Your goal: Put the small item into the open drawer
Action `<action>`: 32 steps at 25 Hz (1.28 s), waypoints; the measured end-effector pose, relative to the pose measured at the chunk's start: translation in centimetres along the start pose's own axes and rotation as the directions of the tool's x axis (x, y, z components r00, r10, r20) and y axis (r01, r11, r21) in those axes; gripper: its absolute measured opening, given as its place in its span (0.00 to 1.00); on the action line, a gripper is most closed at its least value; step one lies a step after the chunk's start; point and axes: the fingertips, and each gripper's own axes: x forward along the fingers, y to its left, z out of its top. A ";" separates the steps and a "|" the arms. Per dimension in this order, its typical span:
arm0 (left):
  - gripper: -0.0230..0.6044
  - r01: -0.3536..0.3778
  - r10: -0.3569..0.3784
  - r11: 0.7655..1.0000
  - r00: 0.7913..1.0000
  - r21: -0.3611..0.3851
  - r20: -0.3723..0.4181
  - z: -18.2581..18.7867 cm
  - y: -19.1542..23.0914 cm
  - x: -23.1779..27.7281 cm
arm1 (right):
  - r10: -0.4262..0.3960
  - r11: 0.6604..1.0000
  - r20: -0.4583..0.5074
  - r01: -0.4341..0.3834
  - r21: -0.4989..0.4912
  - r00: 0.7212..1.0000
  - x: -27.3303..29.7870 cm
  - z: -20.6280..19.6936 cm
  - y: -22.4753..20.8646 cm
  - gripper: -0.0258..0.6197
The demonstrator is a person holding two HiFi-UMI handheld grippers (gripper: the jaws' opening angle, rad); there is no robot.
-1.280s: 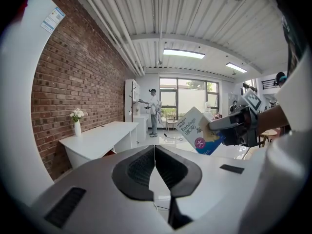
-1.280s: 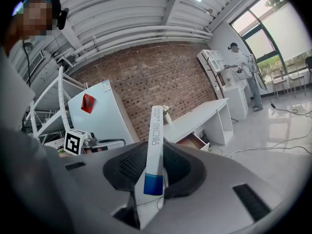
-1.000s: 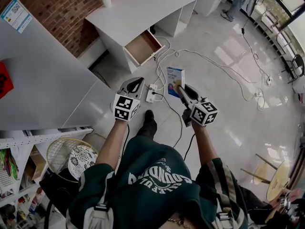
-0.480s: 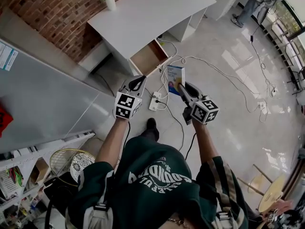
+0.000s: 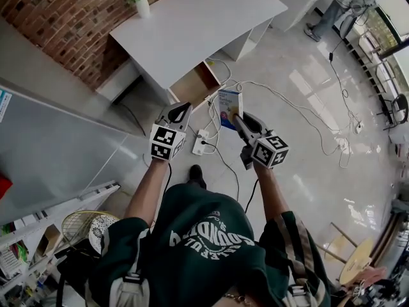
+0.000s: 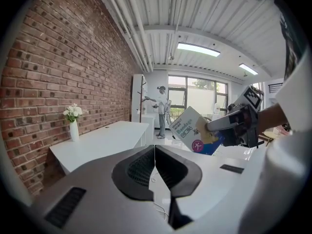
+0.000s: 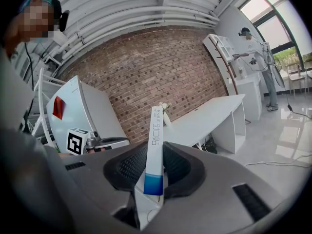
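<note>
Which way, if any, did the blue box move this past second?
Yes: the box, held in the right gripper, has come closer to the open drawer.

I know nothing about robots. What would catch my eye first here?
The blue-and-white bandage box clamped edge-on in the right gripper, above a floor strewn with cables. Ahead, the white desk by the brick wall has its drawer open; the left gripper is shut and empty.

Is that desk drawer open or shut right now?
Open: the drawer juts out from under the white desk, its wooden inside showing.
</note>
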 end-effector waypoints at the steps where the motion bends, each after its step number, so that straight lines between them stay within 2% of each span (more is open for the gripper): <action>1: 0.06 0.003 -0.003 1.000 1.000 -0.003 0.002 0.0 0.2 0.2 | -0.002 1.000 -0.001 0.002 -0.001 1.000 0.2 0.2 -0.1 0.21; 10: 0.06 0.011 -0.010 1.000 1.000 -0.028 0.016 0.4 1.5 1.0 | -0.003 1.000 -0.038 0.002 -0.019 0.999 1.7 0.7 0.6 0.21; 20: 0.06 -0.044 0.045 0.997 0.999 -0.056 0.025 0.2 3.5 1.1 | 0.061 0.997 -0.083 -0.065 -0.050 0.995 4.8 1.3 1.0 0.21; 27: 0.06 -0.129 0.130 0.990 0.991 -0.057 0.020 0.8 5.0 1.7 | 0.153 0.985 -0.123 -0.162 -0.065 0.980 8.0 2.3 0.4 0.21; 32: 0.06 -0.207 0.207 0.976 0.978 -0.072 0.000 0.8 6.3 2.5 | 0.219 0.971 -0.165 -0.232 -0.062 0.962 10.5 2.7 -0.8 0.21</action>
